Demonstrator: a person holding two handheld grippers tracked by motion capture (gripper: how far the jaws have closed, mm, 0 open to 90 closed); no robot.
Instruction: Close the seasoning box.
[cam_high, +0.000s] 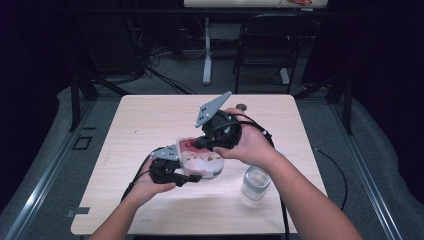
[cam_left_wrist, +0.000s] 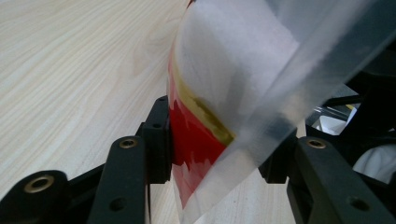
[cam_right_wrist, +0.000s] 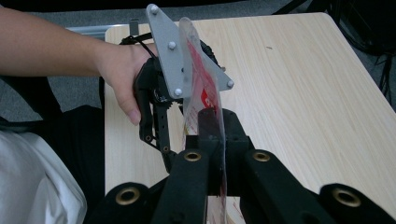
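A clear plastic bag (cam_high: 201, 161) with red print and pale contents hangs over the middle of the wooden table (cam_high: 145, 125), held between both grippers. My right gripper (cam_high: 201, 144) comes in from the far right and is shut on the bag's upper edge (cam_right_wrist: 201, 93), its jaws (cam_right_wrist: 210, 128) pinching the thin film. My left gripper (cam_high: 191, 178) is at the bag's near left corner. In the left gripper view the bag (cam_left_wrist: 224, 70) fills the gap between the jaws (cam_left_wrist: 217, 151), and both pads touch it.
A clear glass jar (cam_high: 256, 183) stands on the table by the right forearm, near the front right. A small dark round object (cam_high: 241, 106) lies at the table's far edge. A black chair (cam_high: 265, 45) and a desk leg stand beyond the table.
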